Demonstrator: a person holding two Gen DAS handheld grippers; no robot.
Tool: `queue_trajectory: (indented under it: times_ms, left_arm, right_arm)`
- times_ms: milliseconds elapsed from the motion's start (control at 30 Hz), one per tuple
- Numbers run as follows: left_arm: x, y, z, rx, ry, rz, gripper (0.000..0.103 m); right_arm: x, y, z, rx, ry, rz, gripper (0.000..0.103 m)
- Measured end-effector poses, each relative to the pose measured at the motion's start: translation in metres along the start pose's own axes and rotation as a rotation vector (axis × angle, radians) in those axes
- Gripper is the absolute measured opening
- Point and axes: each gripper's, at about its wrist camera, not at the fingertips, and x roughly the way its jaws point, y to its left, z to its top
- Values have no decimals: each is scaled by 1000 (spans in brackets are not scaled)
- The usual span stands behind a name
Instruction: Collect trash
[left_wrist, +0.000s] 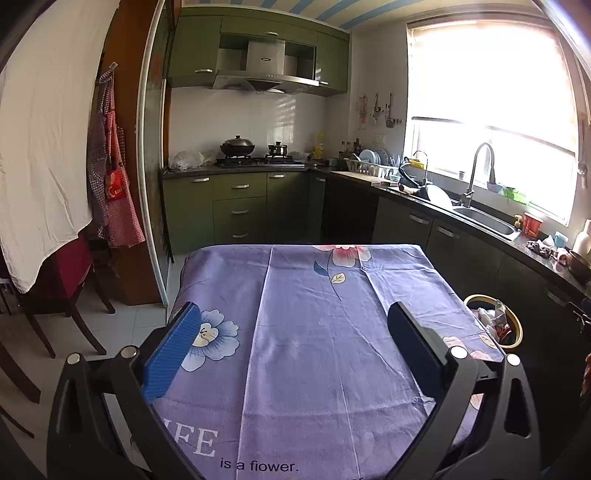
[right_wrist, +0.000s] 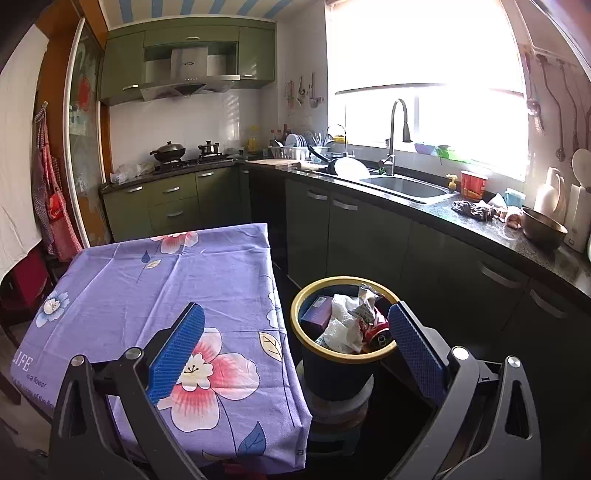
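Observation:
A dark bin with a yellow rim (right_wrist: 306, 291) stands on a low stool beside the table's right side. Inside lie crumpled white paper (right_wrist: 341, 325), a purple box (right_wrist: 317, 314) and a crushed red can (right_wrist: 378, 326). In the left wrist view the same bin (left_wrist: 515, 325) peeks past the table's right edge. My left gripper (left_wrist: 295, 317) hangs open over the purple flowered tablecloth (left_wrist: 306, 332), with nothing between its blue pads. My right gripper (right_wrist: 295, 321) is open too, straddling the table's right edge and the bin, holding nothing.
Green cabinets, a stove with a wok (left_wrist: 237, 144) and a counter with a sink (right_wrist: 406, 186) and faucet run along the back and right. A bowl (right_wrist: 543, 225), rag and red cup (right_wrist: 473, 184) sit on the counter. Chairs (left_wrist: 66, 295) stand at the left.

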Motion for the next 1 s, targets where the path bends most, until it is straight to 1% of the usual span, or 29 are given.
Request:
queue_trajectory:
  times_ms: [300,1000]
  left_arm:
    - [-7,-7,0,12,-9,-4,96]
    - [-5,-10,0,19,3,-19,96]
  right_arm:
    - [1,-3,-1,4,-7,2,98]
    - [1,-3,0,4,-7,2,98]
